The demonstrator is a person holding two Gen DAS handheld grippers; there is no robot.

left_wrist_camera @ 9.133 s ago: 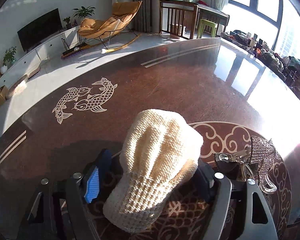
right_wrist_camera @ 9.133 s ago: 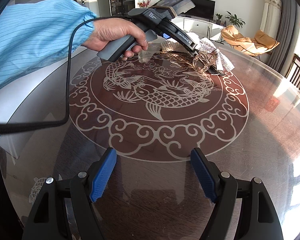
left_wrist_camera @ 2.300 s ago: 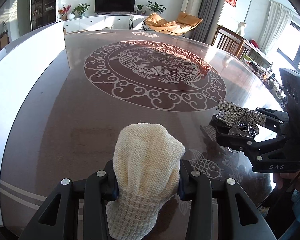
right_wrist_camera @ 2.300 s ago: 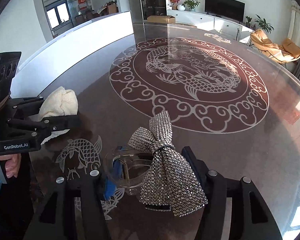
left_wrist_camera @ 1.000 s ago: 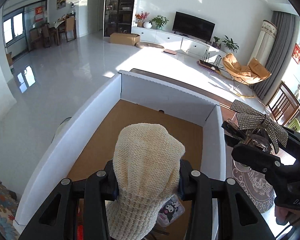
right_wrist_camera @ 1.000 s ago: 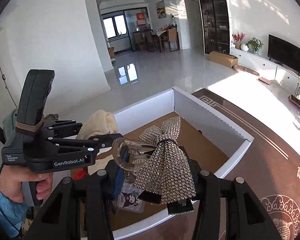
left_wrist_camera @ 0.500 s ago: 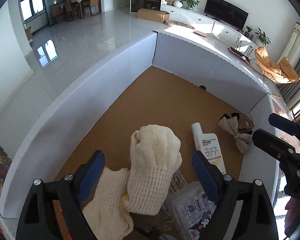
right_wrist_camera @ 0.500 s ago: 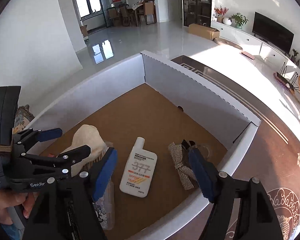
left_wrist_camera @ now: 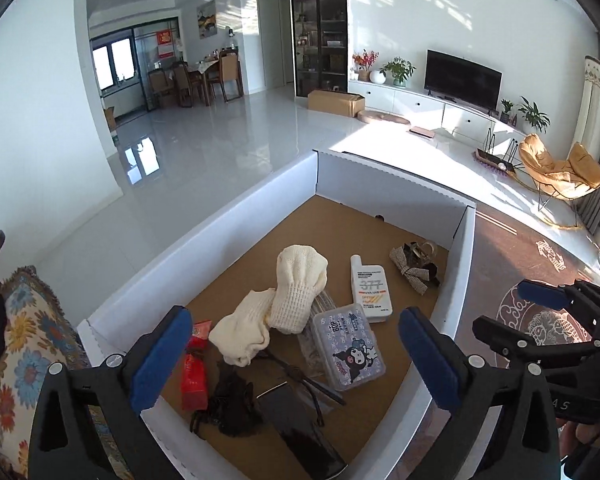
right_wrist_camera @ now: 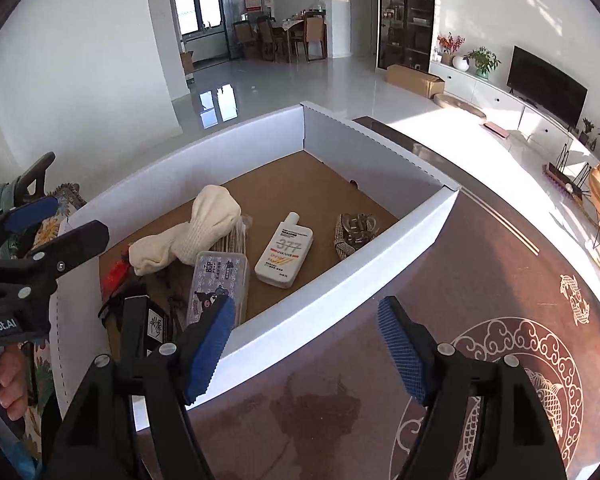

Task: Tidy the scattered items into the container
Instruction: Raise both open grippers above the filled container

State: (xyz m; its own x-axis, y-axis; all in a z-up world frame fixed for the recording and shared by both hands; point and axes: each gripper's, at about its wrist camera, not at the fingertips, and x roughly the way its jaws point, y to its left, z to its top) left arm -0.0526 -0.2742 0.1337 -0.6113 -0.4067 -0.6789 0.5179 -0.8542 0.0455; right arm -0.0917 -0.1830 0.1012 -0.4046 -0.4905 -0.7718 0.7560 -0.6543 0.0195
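Left wrist view: the left claw (left_wrist_camera: 296, 356) has just been opening and stands wide, empty, above the white box (left_wrist_camera: 236, 224); the cream knit hat (left_wrist_camera: 298, 288) lies inside, just beyond its pads.

Right wrist view: the right claw (right_wrist_camera: 306, 350), apart and empty, hangs over the table (right_wrist_camera: 440, 280) beside the box's wall; the sparkly bow clip (right_wrist_camera: 354, 226) lies inside, ahead. No scattered items show on the visible table, so tidying looks nearly finished.

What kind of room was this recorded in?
Most likely a home's open-plan living room: a television on a low white cabinet, a tan lounge chair, and a dining table with chairs in the back.
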